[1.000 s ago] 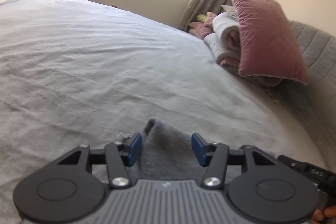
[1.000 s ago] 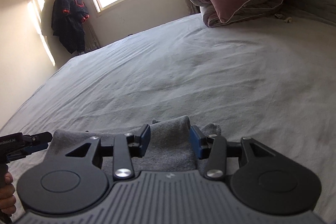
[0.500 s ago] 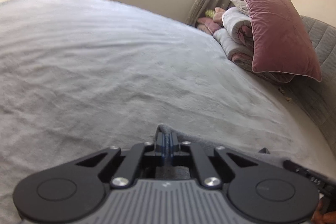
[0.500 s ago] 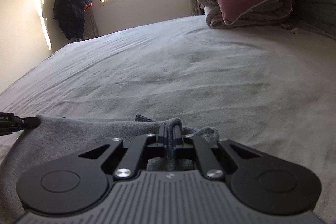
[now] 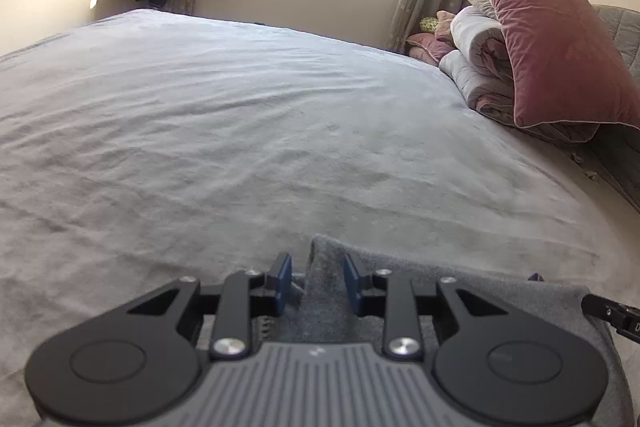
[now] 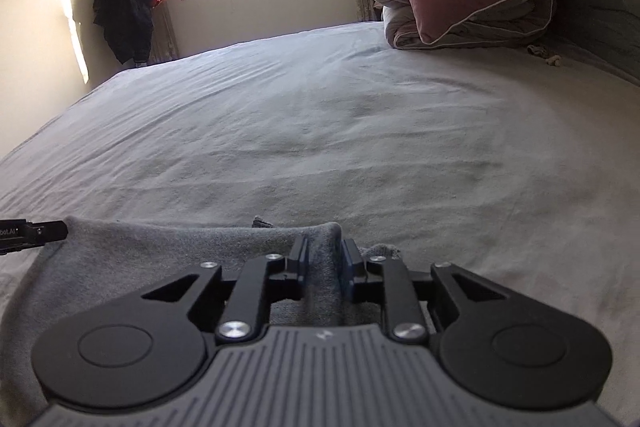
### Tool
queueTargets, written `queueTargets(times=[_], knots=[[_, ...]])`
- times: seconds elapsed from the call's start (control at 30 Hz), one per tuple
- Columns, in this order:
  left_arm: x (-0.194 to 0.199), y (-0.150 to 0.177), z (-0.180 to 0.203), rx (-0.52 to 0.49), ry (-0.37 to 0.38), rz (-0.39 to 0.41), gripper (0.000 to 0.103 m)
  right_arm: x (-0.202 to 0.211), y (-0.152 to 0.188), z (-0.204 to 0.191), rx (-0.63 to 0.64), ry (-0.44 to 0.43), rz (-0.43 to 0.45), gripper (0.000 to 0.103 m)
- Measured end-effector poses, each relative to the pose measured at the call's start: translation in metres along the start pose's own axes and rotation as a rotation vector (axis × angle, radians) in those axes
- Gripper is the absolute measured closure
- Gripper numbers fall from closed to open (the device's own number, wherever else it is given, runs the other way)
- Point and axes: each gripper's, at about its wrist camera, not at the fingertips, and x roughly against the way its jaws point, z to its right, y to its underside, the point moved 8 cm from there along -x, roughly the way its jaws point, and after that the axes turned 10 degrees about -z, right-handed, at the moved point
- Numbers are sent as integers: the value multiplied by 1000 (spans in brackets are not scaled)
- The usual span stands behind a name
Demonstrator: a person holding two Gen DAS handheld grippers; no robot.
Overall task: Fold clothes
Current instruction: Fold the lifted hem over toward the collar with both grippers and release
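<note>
Grey garment fold between right gripper jaws, just reopening.

Left gripper angled downward, jaws just reopened partway, blue pads parted and clear of the cloth ridge between them. Right gripper likewise tilted down, jaws also just reopened a little, narrower, pads flanking the pinched fold.
</note>
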Motion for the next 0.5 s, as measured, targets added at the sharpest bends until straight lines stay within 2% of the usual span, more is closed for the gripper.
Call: queueTargets(times=[0.07,0.13,0.23,0.3,0.4,0.5], knots=[[10,-2,8,-26,-12,17,69,6,-2,1,-9,-4,9,80],[17,-1,21,-58,14,30,67,10,-4,-5,-11,-25,18,77],[14,7,43,-122,58,27,66,12,-6,-22,4,-75,32,68],[7,15,55,-171,82,12,66,8,-3,-36,29,-120,19,68],[-12,30,54,-208,68,-29,66,-5,5,-45,80,-107,-12,68],[-15,36,49,-283,57,23,62,-15,14,-42,117,-73,-29,68]])
